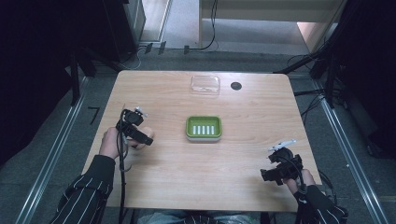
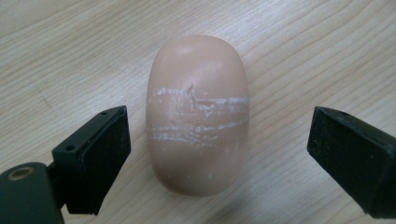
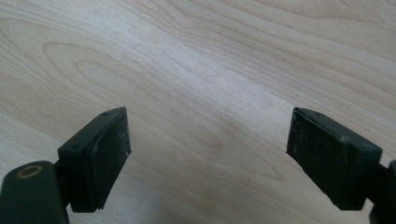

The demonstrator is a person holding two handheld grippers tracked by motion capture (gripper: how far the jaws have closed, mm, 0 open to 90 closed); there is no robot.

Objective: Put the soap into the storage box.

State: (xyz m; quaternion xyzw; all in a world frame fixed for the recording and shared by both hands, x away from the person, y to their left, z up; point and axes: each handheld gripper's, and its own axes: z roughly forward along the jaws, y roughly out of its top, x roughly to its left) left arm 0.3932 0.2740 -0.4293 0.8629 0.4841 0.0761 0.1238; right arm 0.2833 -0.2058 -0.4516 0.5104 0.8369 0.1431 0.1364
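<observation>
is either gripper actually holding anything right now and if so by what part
Nothing is held. The left gripper is open, its jaws standing clear on either side of the soap bar on the table. The right gripper is open over bare wood.

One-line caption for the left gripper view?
Left gripper open, its fingers either side of a scratched beige soap bar lying on the wooden table, not touching it.

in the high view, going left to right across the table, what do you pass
left gripper over the soap → green soap dish → black disc → right gripper
</observation>
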